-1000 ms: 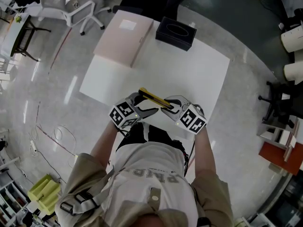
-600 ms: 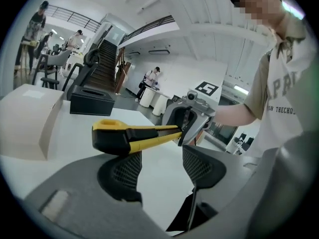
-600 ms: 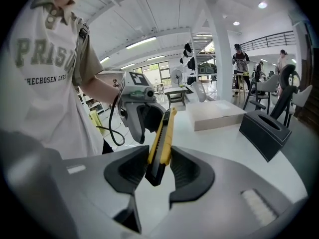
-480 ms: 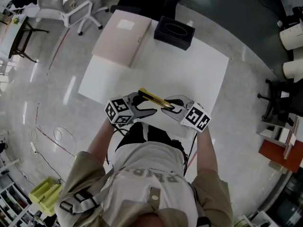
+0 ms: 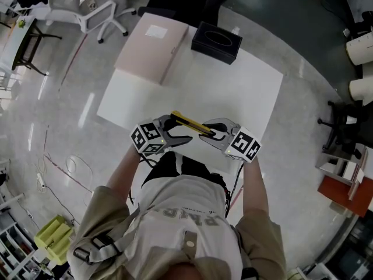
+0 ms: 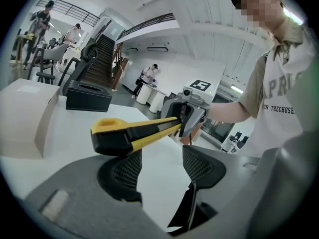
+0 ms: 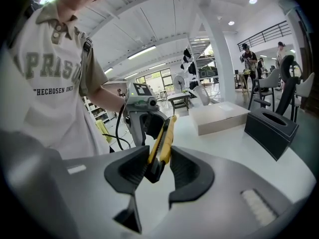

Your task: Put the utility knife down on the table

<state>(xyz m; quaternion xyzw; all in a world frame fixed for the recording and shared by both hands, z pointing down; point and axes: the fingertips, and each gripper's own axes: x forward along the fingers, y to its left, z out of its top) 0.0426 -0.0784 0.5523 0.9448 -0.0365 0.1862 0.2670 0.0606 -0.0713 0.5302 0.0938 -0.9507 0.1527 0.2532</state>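
Head view: the knife (image 5: 191, 123), yellow and black, hangs above the near part of the white table (image 5: 245, 92), clear of its top, and spans the gap between the 2 grippers. The person stands at the table's near edge with 1 gripper in each hand.

In the right gripper view, the right gripper (image 7: 158, 169) has its 2 jaws closed on 1 end of the knife. The pads press both sides of the body, and the rest of the knife runs away from the camera toward the other tool.

In the left gripper view, the left gripper (image 6: 162, 167) has its jaws standing apart, with bare table showing between the pads. The knife's thick butt end sits over the left pad. It is not squeezed, and whether it touches that pad cannot be told. Only the right gripper has hold of the knife.

At the table's far edge stand a black box (image 5: 215, 41) and a pale flat box (image 5: 152, 46), both well apart from the knife.
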